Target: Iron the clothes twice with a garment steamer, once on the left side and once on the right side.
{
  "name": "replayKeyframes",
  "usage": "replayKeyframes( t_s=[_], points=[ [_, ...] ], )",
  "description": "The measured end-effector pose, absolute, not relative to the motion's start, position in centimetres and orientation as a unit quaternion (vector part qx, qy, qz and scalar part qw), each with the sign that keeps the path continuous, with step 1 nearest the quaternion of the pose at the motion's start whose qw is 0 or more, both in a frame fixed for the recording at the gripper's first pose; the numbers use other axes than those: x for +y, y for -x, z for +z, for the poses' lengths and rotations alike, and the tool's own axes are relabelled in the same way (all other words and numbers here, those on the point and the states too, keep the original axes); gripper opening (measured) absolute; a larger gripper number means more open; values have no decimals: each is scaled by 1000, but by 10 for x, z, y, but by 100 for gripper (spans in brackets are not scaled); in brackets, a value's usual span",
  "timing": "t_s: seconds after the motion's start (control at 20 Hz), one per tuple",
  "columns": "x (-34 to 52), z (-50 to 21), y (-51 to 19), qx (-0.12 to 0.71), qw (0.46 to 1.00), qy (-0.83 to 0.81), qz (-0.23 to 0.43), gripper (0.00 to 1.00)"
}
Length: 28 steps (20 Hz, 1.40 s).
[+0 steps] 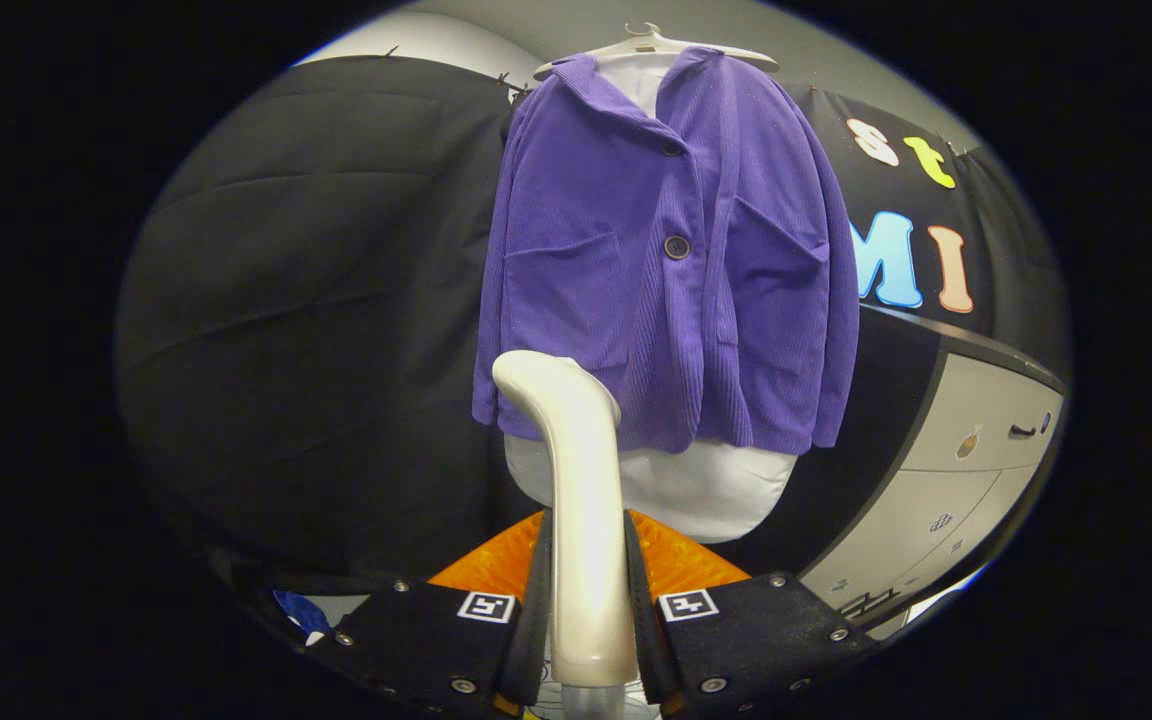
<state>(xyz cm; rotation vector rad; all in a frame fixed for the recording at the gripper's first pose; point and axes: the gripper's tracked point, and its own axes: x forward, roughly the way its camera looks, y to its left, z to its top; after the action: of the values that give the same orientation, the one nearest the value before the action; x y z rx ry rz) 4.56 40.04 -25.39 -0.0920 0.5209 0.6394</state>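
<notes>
Between the tongs [587, 585], white steamer [581, 510], upright, before purple jacket [661, 250]

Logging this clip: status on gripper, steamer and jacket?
Gripper shut on steamer, head upright. Purple jacket on hanger just beyond, over a white shirt. Steamer head near jacket's lower hem; contact unclear. Nothing in the way.

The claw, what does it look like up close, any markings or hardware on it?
The claw has two flat, wedge-shaped finger plates. Each carries a small square black-and-white tag near its inner edge and round silver screws along its borders. No cables or sleeves are visible.
</notes>
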Motion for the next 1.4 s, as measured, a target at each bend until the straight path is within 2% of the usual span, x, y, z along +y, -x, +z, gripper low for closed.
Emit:
replayKeyframes(
  t_s=[0.25,0.4,0.8,1.1,1.4],
  points=[
    [359,-240,-40,247,925,29,289,38],
    [318,-203,-47,208,943,2,259,38],
    [176,-132,-45,176,965,-39,189,38],
    [61,-71,-41,114,983,-74,126,38],
    [-23,-37,-43,88,987,-90,96,38]
  ],
)
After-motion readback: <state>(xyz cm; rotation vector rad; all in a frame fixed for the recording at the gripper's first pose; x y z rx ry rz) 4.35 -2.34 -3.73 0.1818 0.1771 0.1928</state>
